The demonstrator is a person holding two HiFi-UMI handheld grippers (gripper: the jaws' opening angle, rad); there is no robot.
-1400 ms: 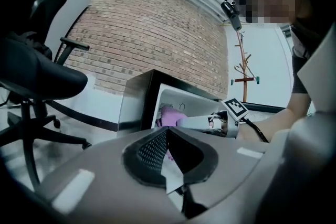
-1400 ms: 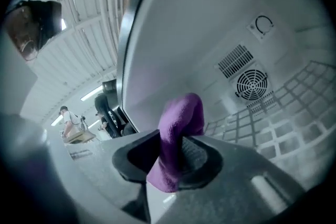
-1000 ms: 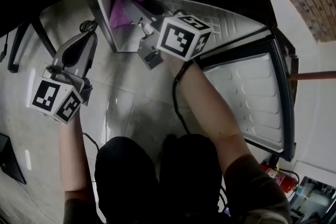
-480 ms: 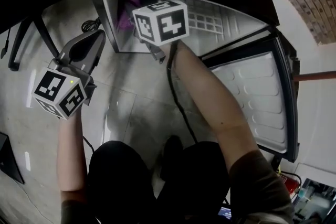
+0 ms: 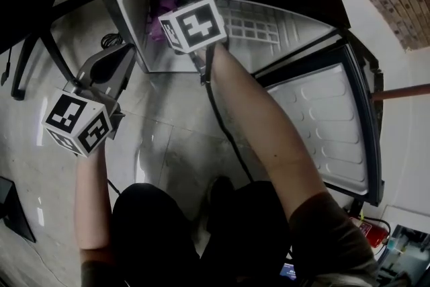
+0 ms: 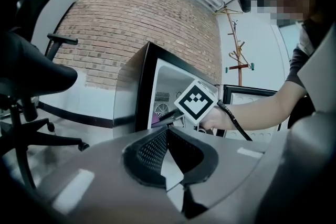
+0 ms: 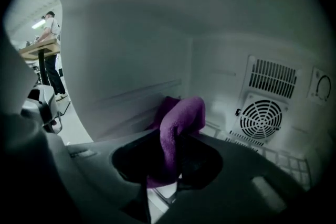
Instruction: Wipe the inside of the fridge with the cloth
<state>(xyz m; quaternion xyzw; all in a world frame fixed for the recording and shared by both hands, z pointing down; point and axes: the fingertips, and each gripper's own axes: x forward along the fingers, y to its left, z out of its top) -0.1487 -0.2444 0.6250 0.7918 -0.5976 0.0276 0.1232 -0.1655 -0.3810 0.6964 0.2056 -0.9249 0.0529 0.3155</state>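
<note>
Cloth (image 7: 176, 134), purple, is pinched between the jaws of the right hand-held gripper (image 7: 164, 173). The left hand-held gripper (image 6: 170, 165) hangs outside over the floor (image 5: 168, 144), jaws together and empty. Just beyond the cloth is the fridge (image 7: 131, 60) side wall, with a round fan grille (image 7: 261, 119) at the back.

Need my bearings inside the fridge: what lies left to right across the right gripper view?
A person standing outside → purple cloth → round fan grille on the back wall.
</note>
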